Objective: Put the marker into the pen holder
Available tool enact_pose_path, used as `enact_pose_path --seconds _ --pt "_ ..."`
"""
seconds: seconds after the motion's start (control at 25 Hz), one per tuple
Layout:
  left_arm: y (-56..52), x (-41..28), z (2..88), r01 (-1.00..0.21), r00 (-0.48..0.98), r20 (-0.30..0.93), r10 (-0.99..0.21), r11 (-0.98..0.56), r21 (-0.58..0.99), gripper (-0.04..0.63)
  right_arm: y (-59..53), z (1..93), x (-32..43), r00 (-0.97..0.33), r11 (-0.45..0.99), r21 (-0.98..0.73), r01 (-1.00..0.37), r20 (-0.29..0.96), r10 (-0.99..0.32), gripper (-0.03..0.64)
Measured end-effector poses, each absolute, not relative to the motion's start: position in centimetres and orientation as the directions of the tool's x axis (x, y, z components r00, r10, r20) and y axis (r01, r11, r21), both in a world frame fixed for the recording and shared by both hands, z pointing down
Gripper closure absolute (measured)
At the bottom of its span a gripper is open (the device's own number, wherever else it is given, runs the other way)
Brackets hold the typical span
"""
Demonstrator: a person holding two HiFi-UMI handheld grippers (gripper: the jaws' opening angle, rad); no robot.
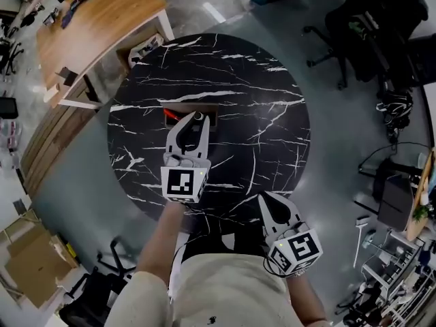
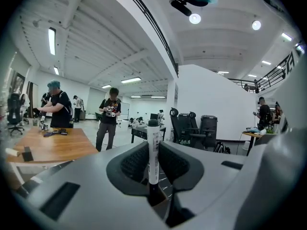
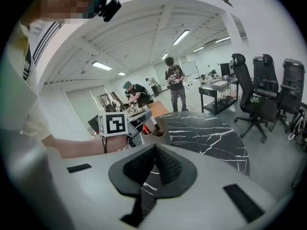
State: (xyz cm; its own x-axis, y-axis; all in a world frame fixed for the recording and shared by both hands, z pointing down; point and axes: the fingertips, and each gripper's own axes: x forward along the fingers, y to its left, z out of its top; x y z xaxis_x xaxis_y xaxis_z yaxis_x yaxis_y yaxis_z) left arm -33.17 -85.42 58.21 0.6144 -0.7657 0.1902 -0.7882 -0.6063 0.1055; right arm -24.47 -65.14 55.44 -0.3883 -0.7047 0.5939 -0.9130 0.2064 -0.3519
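Note:
A white marker [image 2: 153,145] with a black cap stands upright between the jaws of my left gripper [image 2: 153,153], which is shut on its barrel. In the head view the left gripper [image 1: 197,118] hovers over the brown pen holder [image 1: 212,114] at the middle left of the round black marble table [image 1: 259,94]. From the right gripper view, the marker's dark end [image 3: 154,126] points down at the pen holder [image 3: 162,134]. My right gripper [image 3: 153,149] is shut with nothing in it and hangs by the table's near edge [image 1: 270,201].
A red object [image 1: 170,114] lies at the holder's left side. A wooden desk [image 1: 102,19] stands beyond the table at the upper left, office chairs [image 1: 361,33] at the upper right. Two people [image 2: 57,110] stand at the desk in the background.

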Motion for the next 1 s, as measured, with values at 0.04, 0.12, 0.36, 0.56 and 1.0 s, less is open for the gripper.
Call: enact_pose_path --seconds 0.04,0.12,0.36,0.56,1.0 --pt "-85.5 -33.0 59.0 -0.788 0.615 0.199 -0.763 -0.606 0.108 0.523 -65.2 55.5 -24.2 -0.379 0.196 -0.35 -0.916 0.597 -0.707 0.6" --pt "-85.6 -32.8 60.2 -0.789 0.612 0.215 -0.761 -0.604 0.109 0.523 -65.2 55.8 -23.9 -0.365 0.177 -0.35 -0.92 0.6 -0.711 0.6" --pt "-86.1 -32.8 62.7 -0.805 0.587 0.253 -0.769 -0.588 0.079 0.523 -65.1 56.9 -24.3 -0.377 0.177 -0.363 -0.915 0.611 -0.696 0.6" --pt "-86.1 -32.9 64.4 -0.807 0.578 0.284 -0.765 -0.586 0.065 0.523 -65.2 57.5 -24.9 -0.388 0.187 -0.367 -0.911 0.612 -0.689 0.6" --pt "-86.0 -32.7 66.4 -0.829 0.545 0.297 -0.784 -0.558 0.047 0.523 -66.5 58.6 -25.1 -0.423 0.236 -0.366 -0.9 0.608 -0.672 0.6"
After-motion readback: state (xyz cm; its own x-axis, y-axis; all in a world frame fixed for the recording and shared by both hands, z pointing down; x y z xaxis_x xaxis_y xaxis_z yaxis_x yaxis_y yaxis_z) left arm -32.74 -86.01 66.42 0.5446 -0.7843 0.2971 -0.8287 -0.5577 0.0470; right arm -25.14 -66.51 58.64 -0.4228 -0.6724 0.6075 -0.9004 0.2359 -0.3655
